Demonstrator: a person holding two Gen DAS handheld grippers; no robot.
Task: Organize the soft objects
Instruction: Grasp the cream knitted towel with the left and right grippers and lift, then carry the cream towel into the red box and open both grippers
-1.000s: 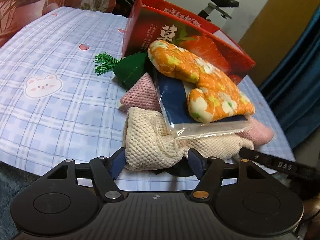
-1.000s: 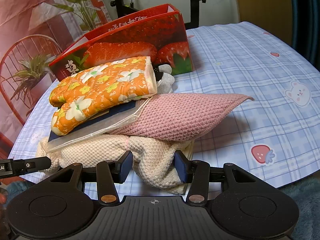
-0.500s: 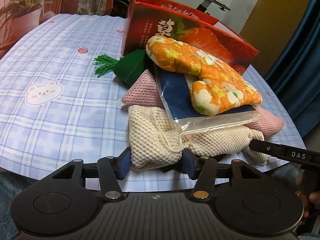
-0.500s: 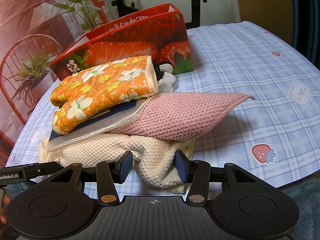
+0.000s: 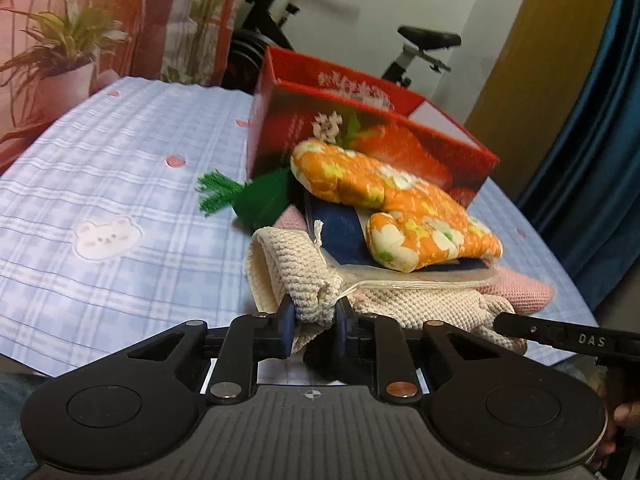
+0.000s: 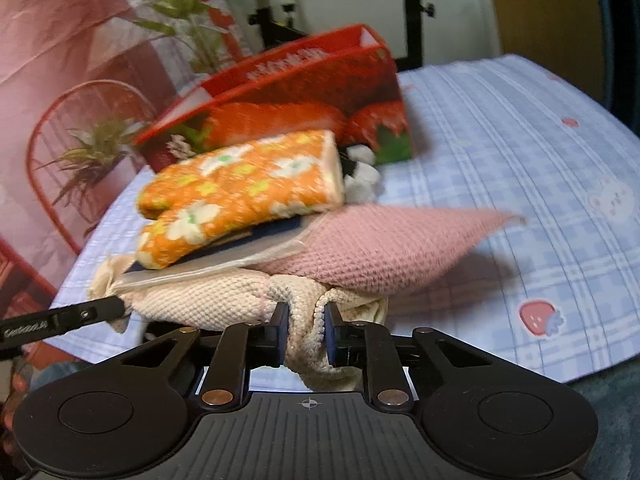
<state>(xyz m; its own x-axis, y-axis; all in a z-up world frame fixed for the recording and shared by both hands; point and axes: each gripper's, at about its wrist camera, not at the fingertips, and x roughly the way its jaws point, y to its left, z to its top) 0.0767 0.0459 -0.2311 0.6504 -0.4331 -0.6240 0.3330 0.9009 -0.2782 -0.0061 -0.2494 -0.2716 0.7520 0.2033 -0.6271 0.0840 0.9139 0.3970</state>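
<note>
We see our left tongs (image 5: pixel 313 316) clenched on one bunched end of the cream knitted cloth (image 5: pixel 288 276), and our right tongs (image 6: pixel 306 322) clenched on another fold of that same cloth (image 6: pixel 208 304), which lies at the near edge of the checked surface (image 5: pixel 120 184). On the cloth rests a pink knitted cloth (image 6: pixel 376 248), then a clear bag with a dark blue item (image 5: pixel 340 232), then an orange floral oven mitt (image 5: pixel 384 196) on top. Behind the pile stands a red strawberry box (image 5: pixel 360 120), with a green tasselled item (image 5: pixel 248 196) beside it.
</note>
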